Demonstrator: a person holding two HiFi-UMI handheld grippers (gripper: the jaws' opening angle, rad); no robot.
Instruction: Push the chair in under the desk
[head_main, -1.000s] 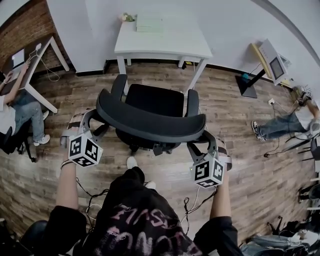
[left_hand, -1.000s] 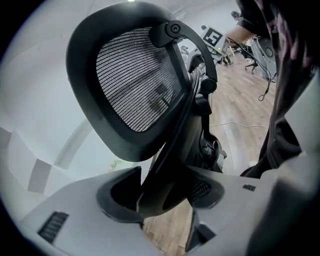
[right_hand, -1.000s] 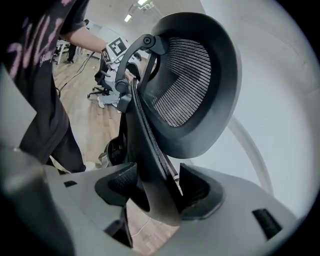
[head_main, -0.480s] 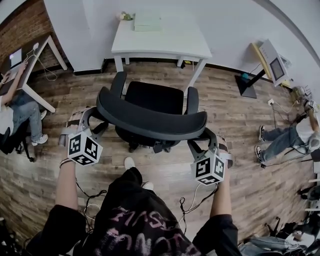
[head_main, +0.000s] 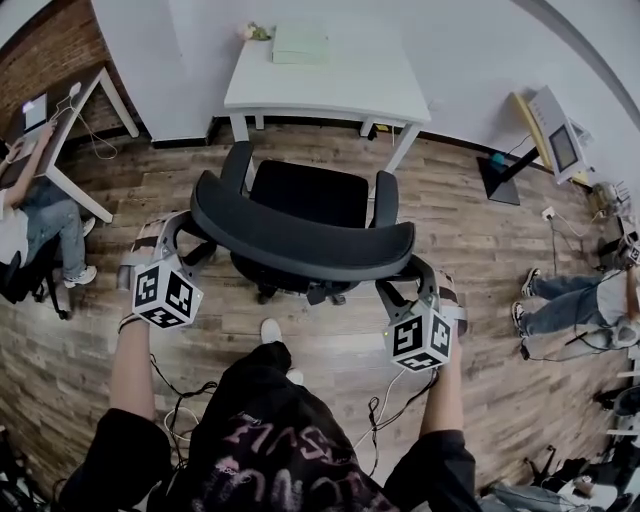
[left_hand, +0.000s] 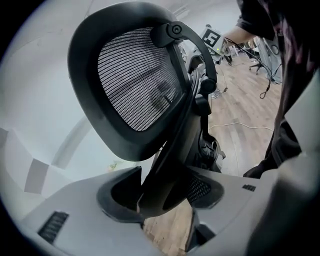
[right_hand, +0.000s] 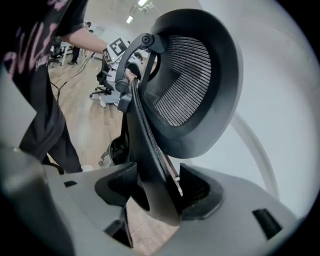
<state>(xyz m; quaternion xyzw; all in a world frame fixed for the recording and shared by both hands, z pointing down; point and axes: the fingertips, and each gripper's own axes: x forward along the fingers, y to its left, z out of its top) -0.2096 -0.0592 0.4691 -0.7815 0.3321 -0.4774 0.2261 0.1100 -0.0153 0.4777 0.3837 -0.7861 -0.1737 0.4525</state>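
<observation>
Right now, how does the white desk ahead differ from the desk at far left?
The white desk stands straight ahead of the chair with nobody at it; the left desk sits off to the side with a person seated there. The white desk holds a pale green flat thing at its back; the left desk holds a laptop. The left desk's top looks darker than the white desk's. Both have white legs.

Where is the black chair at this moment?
In the head view's centre, the chair stands just in front of the white desk, not yet under it, with the left tool and right tool clamped on its backrest's two ends.
</observation>
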